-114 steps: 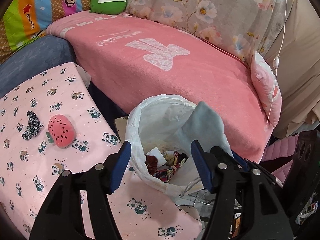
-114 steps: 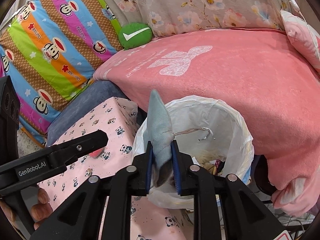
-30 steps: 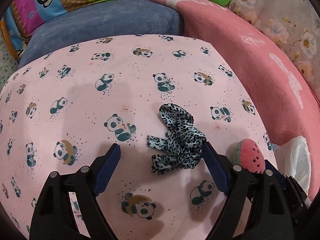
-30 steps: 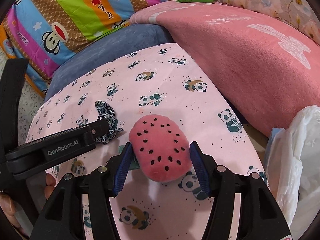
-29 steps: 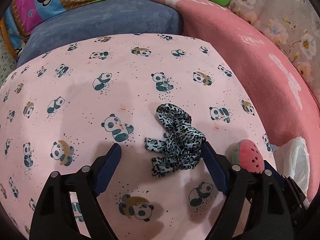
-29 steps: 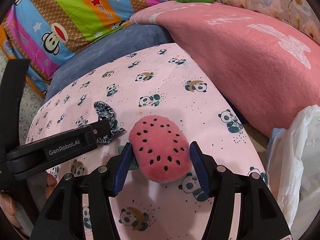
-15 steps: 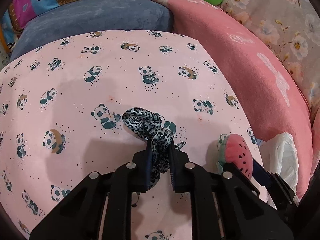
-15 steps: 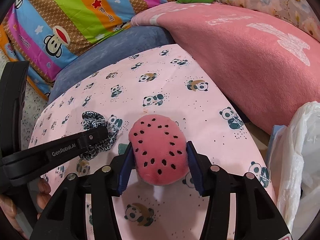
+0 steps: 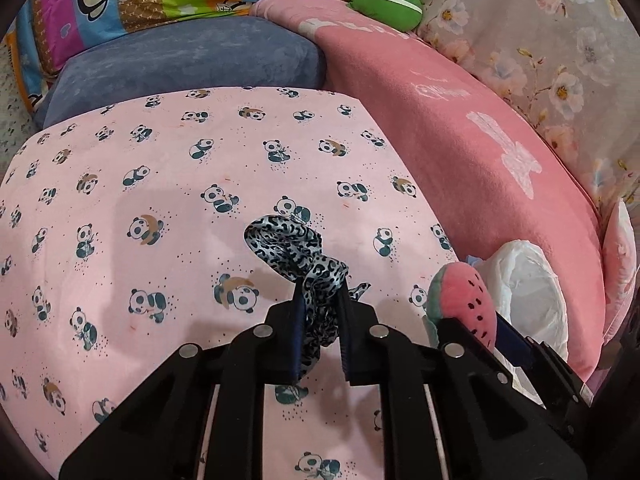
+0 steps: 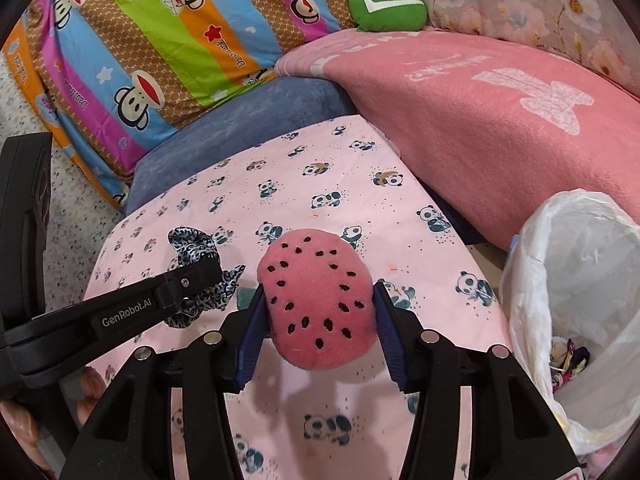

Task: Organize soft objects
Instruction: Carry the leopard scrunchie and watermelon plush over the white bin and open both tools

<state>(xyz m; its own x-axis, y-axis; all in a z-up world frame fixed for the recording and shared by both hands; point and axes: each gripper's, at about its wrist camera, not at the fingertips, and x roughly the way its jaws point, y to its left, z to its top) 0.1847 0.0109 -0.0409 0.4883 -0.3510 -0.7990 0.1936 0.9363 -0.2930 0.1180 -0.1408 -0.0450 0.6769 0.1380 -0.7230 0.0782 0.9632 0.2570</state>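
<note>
My left gripper is shut on a leopard-print scrunchie, held just above the pink panda-print cloth. The same scrunchie shows at the left of the right wrist view, pinched by the left gripper's fingers. My right gripper is shut on a pink watermelon plush, lifted a little off the cloth. In the left wrist view that plush sits at the lower right, beside a white bag-lined bin.
The white bag-lined bin stands right of the panda cloth with items inside. A blue cushion, a pink blanket, a striped monkey-print pillow and a green check-mark cushion lie behind. A hand holds the left gripper.
Both grippers stood open around their objects a second ago. The left has shut on the scrunchie and the right on the watermelon plush, and both objects have risen slightly off the cloth.
</note>
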